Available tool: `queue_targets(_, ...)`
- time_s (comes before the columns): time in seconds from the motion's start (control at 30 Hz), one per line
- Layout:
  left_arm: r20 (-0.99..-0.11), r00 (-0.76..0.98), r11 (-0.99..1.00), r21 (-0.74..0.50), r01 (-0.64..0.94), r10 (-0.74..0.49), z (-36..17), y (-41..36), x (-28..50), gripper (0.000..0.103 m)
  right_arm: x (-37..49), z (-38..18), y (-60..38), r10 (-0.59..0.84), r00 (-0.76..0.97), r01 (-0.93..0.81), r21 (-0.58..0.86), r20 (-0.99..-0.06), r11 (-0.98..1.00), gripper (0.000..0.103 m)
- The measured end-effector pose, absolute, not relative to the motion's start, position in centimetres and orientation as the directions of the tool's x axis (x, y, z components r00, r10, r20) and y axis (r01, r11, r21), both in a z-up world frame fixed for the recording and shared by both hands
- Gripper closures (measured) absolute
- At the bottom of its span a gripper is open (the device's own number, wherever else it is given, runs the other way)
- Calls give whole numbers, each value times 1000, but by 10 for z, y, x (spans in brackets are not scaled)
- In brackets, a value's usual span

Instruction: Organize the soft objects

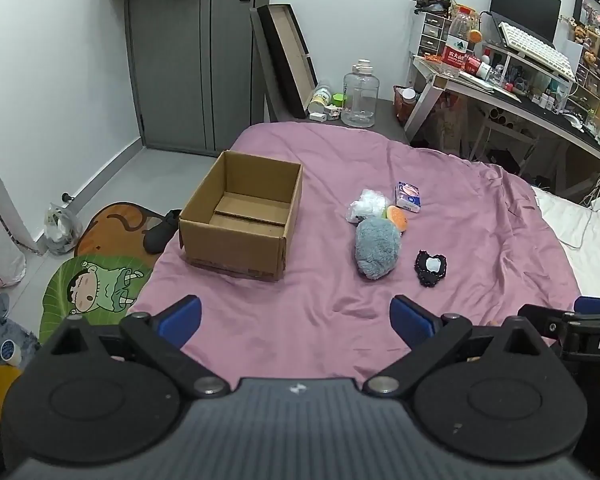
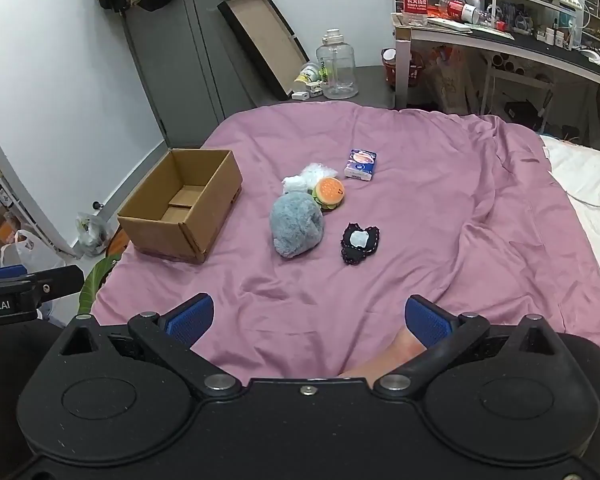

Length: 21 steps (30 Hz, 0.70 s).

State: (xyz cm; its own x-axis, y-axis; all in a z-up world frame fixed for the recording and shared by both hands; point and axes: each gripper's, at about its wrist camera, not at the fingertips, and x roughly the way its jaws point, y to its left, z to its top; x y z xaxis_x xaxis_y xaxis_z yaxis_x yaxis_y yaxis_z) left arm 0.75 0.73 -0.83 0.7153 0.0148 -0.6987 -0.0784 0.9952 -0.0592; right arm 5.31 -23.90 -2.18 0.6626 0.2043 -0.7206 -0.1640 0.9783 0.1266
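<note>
Soft toys [image 2: 296, 224] are waiting ahead of your fingers, beside the box [image 2: 180, 204].
Both grippers [image 1: 296, 322] [image 2: 308, 320] are standing wide open, holding nothing. The fluffy grey one is looking light and squishy; try pinching its middle.

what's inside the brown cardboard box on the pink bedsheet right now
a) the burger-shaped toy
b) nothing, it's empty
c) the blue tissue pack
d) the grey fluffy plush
b: the open brown cardboard box shows only its bare bottom flaps, while the grey fluffy plush, the burger-shaped toy and the blue tissue pack all lie on the pink bedsheet to its right.
</note>
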Motion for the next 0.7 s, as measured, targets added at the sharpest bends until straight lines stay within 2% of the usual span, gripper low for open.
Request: queue_targets(0.7,-698,716,995,-56,-81,19,-6,4,7,3,51,-22,-240,197,669,-166,114,-717,979,0)
